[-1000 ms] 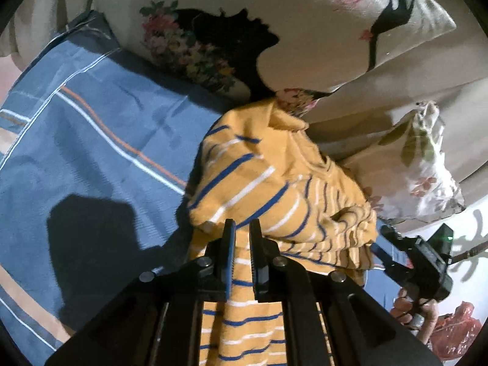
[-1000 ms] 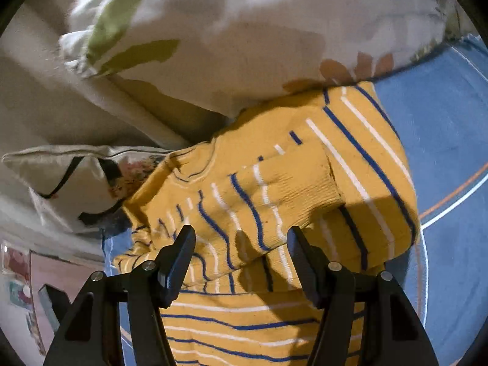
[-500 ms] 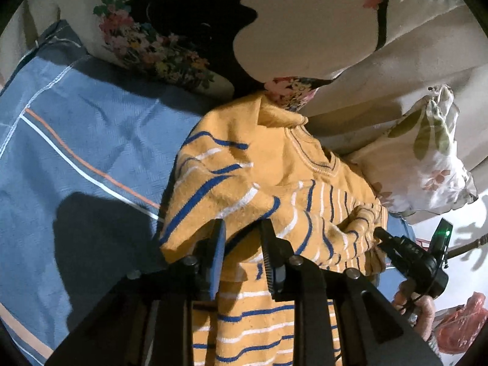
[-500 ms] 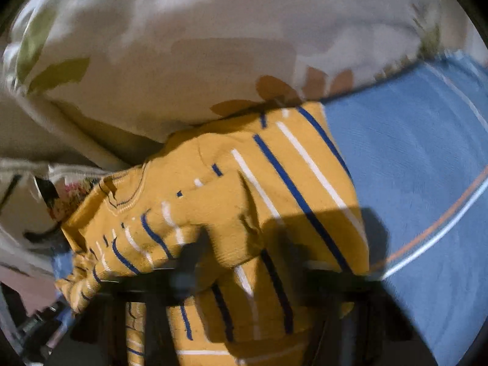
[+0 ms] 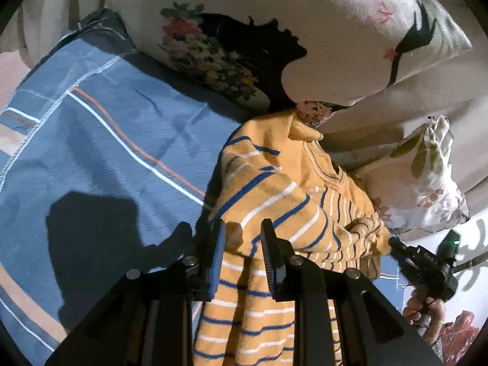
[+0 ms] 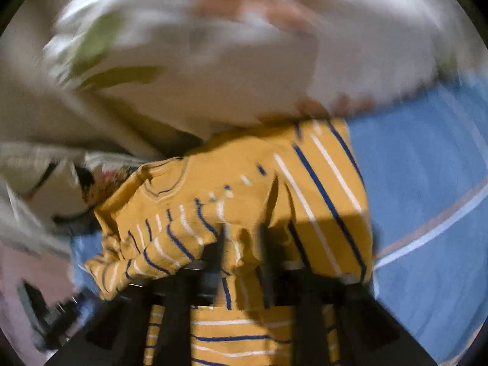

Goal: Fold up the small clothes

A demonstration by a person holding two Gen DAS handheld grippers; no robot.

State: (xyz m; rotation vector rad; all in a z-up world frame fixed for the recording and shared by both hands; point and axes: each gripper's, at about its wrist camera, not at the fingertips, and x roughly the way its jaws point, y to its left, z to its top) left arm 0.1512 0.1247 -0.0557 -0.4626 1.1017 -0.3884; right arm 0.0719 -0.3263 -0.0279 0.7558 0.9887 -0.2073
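Note:
A small yellow sweater [image 5: 289, 189] with blue and white stripes lies on the blue bedsheet [image 5: 106, 152], its sleeves folded across the body and its collar against the pillows. My left gripper [image 5: 242, 228] is at the near left fold, jaws a little apart, with the cloth's edge lying loosely between them. The right wrist view is blurred. There my right gripper [image 6: 241, 238] is at the sweater's [image 6: 244, 167] folded sleeve, jaws opening, a bunch of cloth between the fingers. The right gripper [image 5: 396, 244] also shows at the sweater's far right edge in the left wrist view.
A large white pillow [image 5: 335, 30] with a dark flower print lies behind the sweater, and a smaller floral pillow [image 5: 427, 189] to its right. In the right wrist view a floral pillow [image 6: 198, 61] fills the top. A hand [image 5: 421, 311] grips the right tool. The striped sheet [image 6: 427, 183] stretches beside the garment.
My left jaws, shut on the sweater a second ago, now stand apart. My right jaws came in from wide to close around the sleeve fold. The right view has become blurred.

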